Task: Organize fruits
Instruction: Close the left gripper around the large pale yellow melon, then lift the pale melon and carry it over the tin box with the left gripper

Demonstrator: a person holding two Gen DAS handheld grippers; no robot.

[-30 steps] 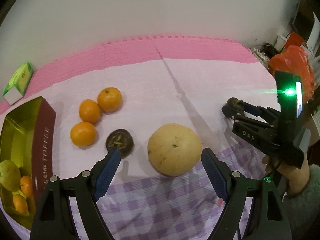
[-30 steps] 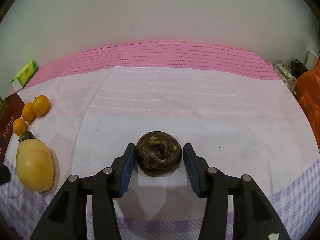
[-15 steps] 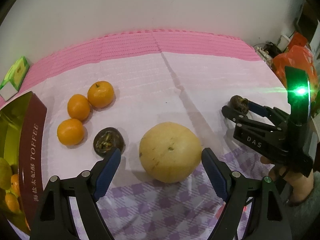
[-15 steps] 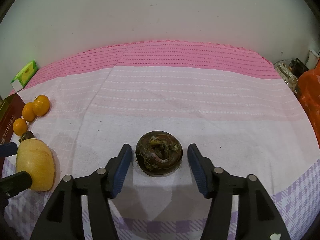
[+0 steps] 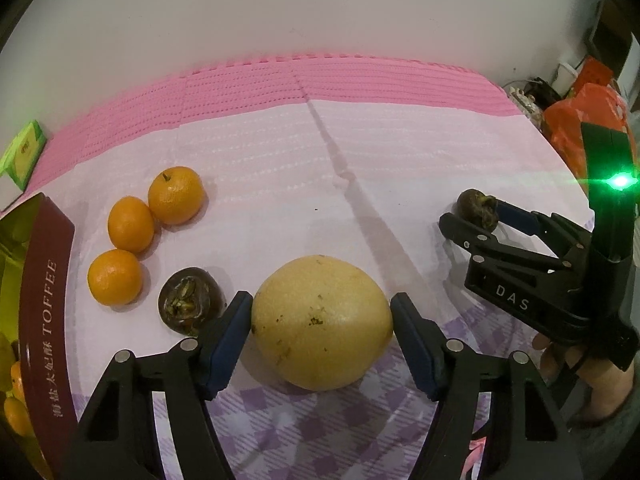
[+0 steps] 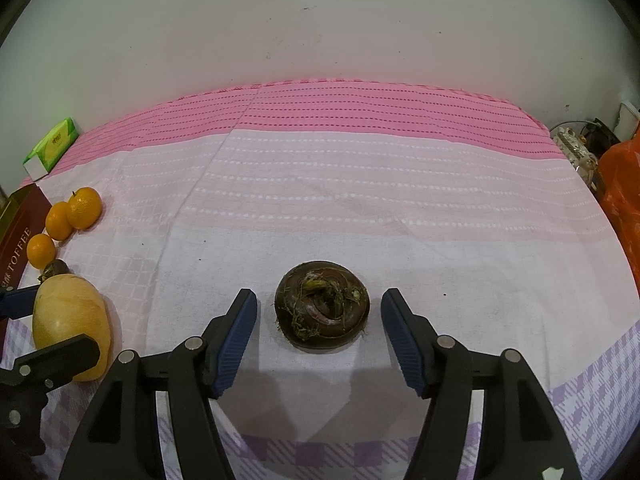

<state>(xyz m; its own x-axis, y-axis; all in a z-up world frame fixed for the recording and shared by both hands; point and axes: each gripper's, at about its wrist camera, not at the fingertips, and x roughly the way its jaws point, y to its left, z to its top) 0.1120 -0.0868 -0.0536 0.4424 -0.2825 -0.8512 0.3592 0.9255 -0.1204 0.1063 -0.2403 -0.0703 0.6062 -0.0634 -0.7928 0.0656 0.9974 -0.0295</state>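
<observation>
A big yellow melon lies on the cloth between the blue pads of my left gripper; its jaws are closing and both pads touch the melon's sides. In the right wrist view a dark brown round fruit rests on the cloth inside my right gripper, whose jaws are opening, with a gap on each side. A second dark brown fruit sits just left of the melon. Three oranges lie behind it.
A gold tin with a maroon TOFFEE wall stands at the left edge, holding oranges and a pear-like fruit. A green packet lies at the back left. An orange bag and clutter sit at the right. A hand holds the right gripper.
My left gripper came down around the melon and its jaws narrowed until the pads met it. My right gripper's jaws let go of the dark brown fruit and spread apart.
</observation>
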